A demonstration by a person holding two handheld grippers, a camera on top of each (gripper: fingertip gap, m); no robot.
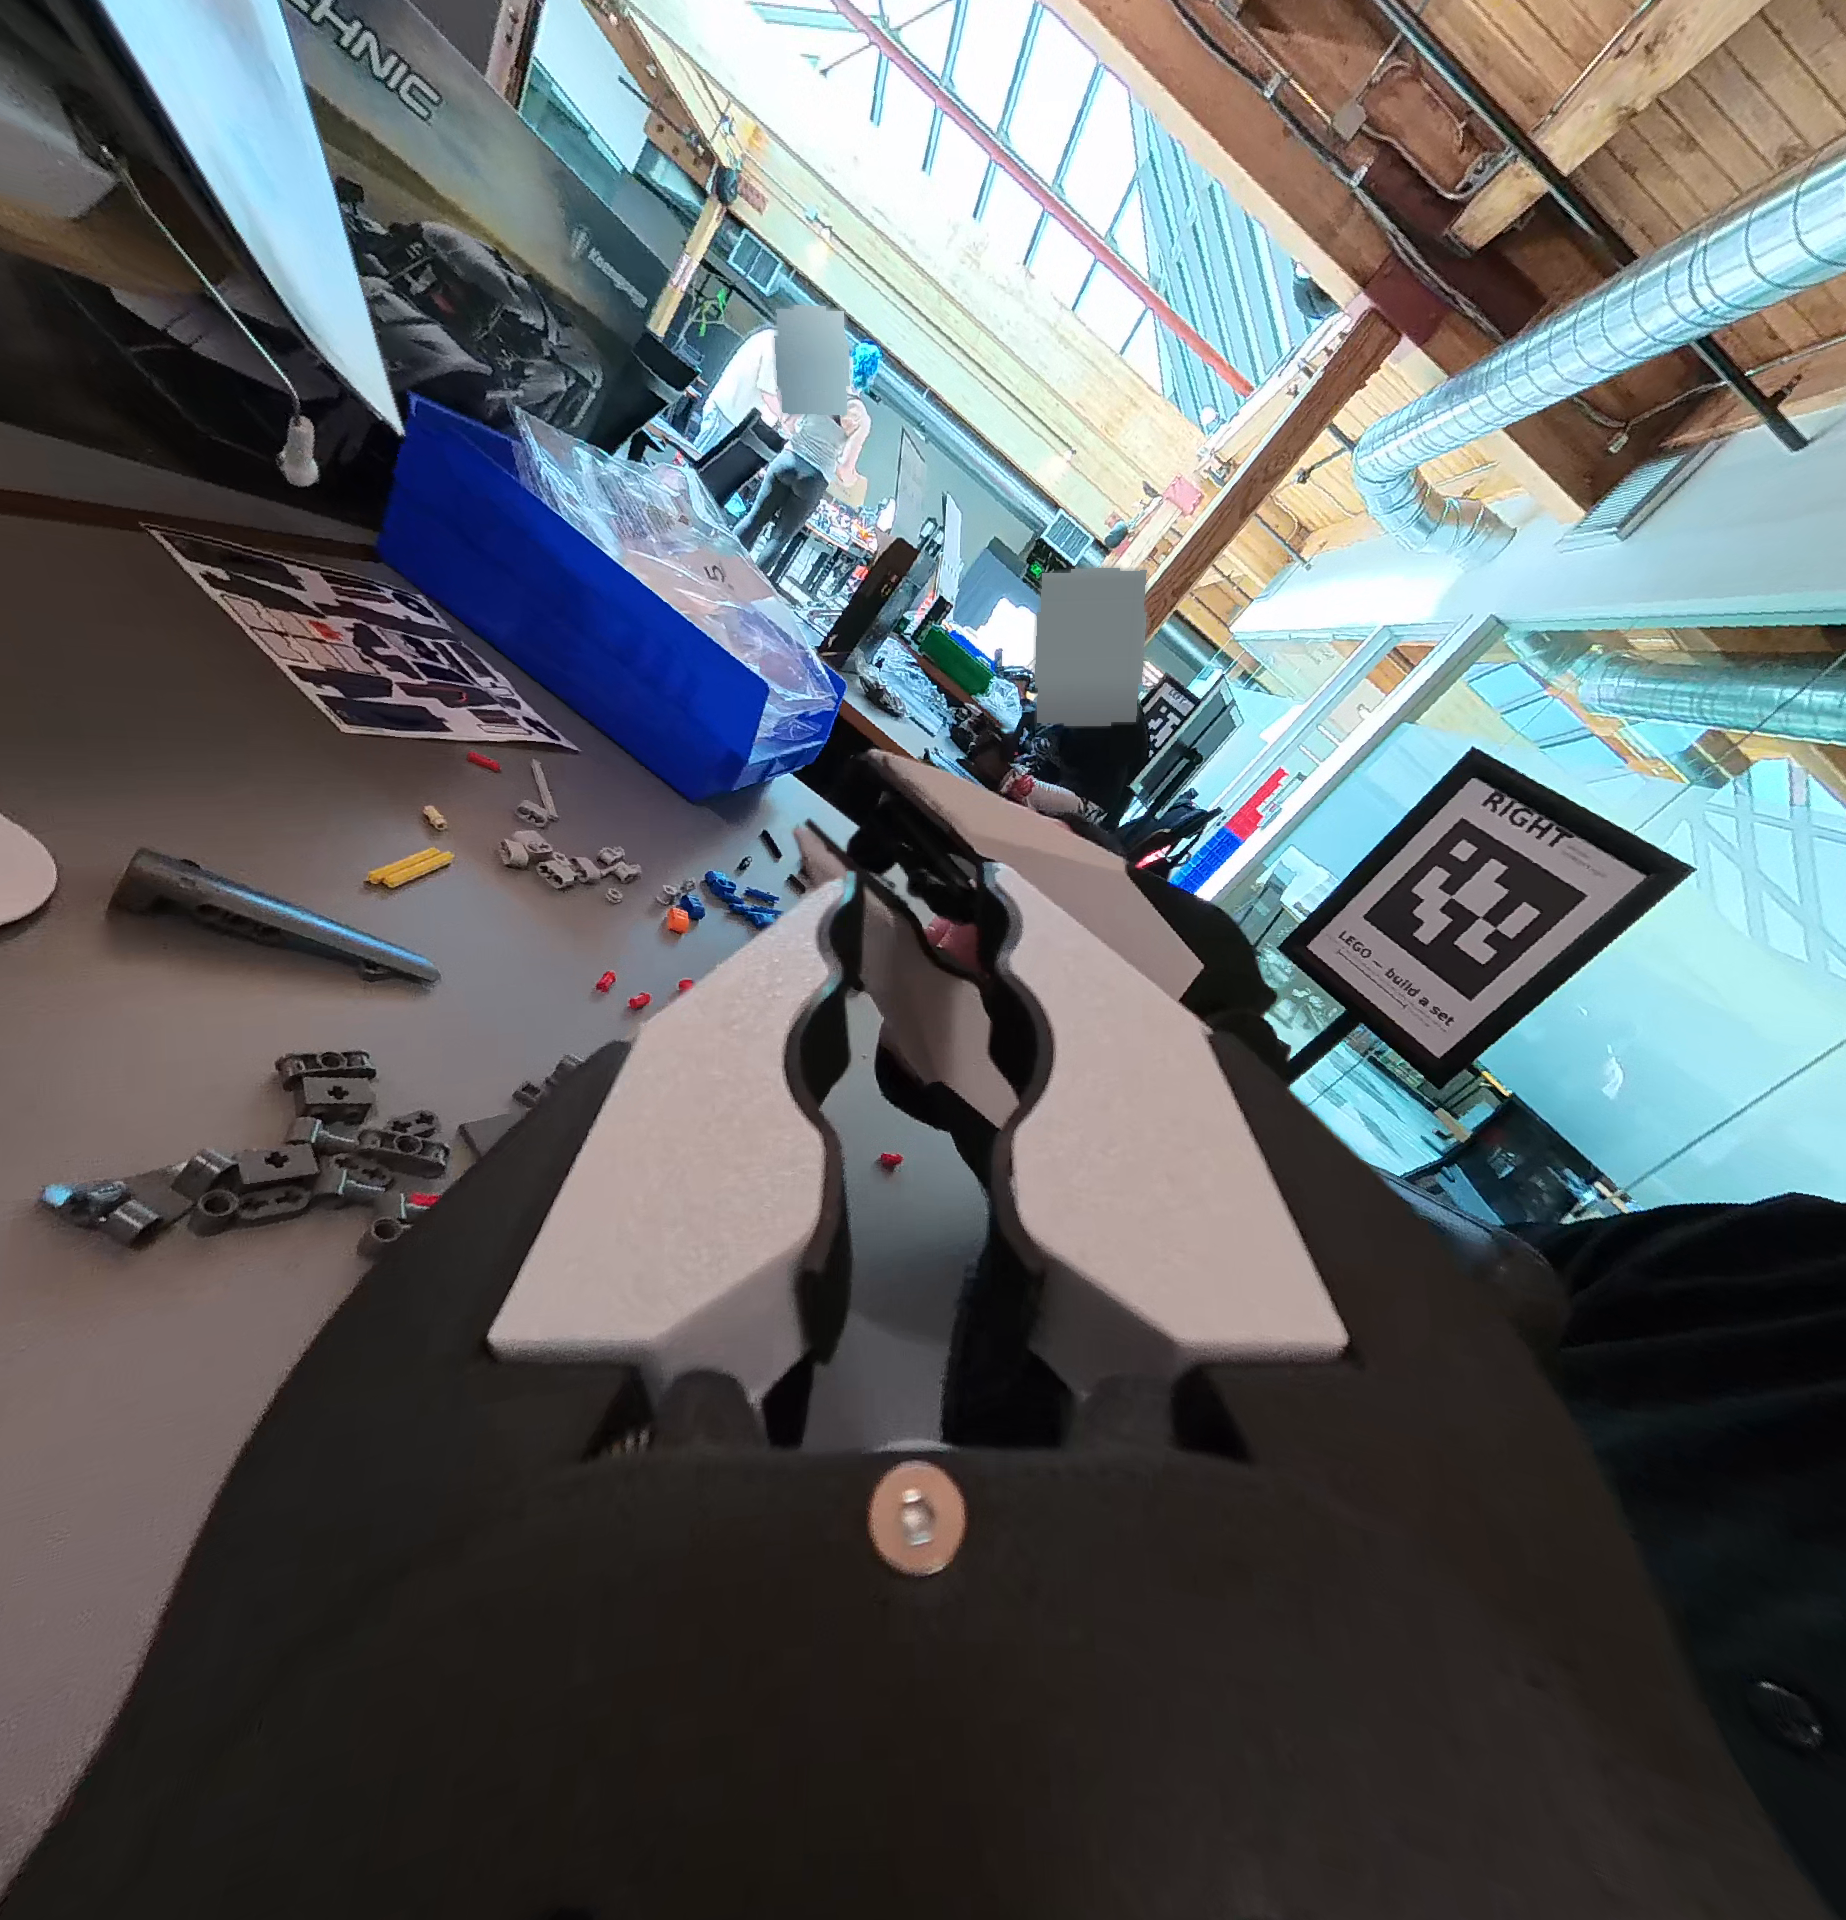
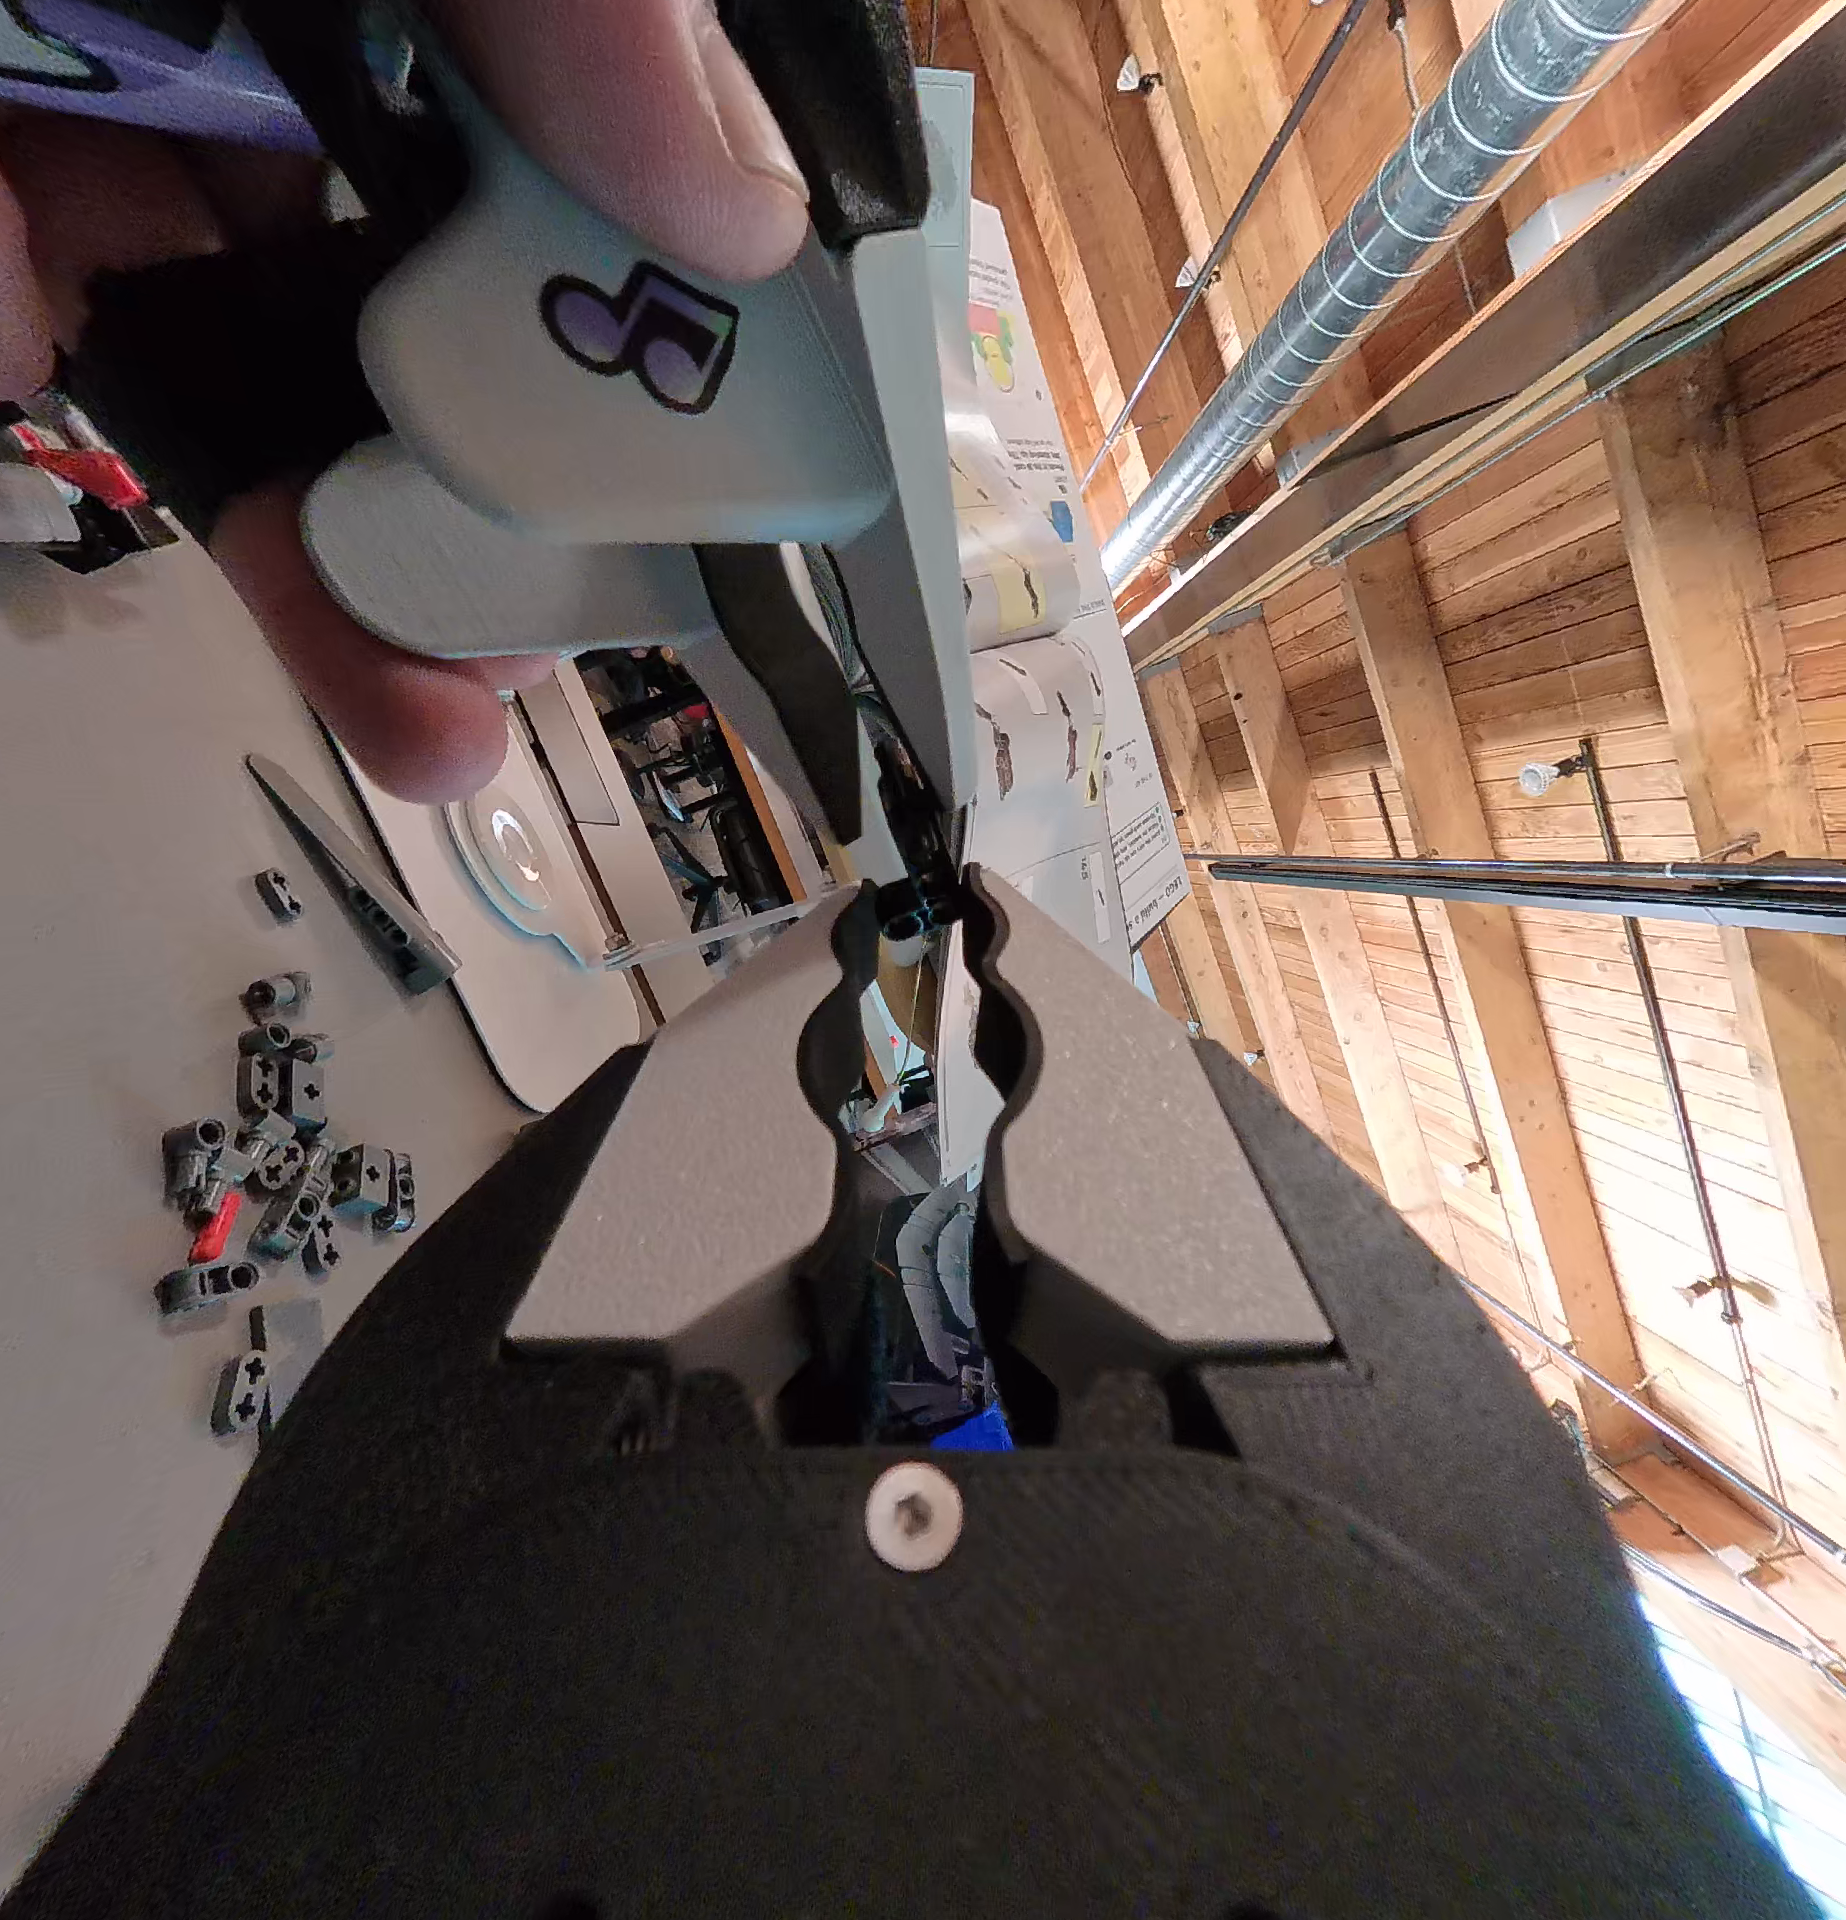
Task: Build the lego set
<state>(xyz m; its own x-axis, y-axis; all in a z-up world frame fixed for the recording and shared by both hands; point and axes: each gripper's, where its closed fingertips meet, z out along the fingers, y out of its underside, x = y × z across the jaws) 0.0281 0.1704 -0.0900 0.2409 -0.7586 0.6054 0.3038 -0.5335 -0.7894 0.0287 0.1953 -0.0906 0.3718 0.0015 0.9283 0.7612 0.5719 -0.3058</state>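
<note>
While the left view blurs it, right tool apparently grips black piece.

A blue bin is sitting on the grey surface, near yellow rods, red pins, blue pieces and dark grey connectors. A black piece is showing between grey-and-black gripper fingertips.

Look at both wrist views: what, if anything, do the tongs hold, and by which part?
The right tongs pinch a small black building piece by its end, right at their tips. The left tongs reach the same piece; whether they grip it cannot be told.
</note>
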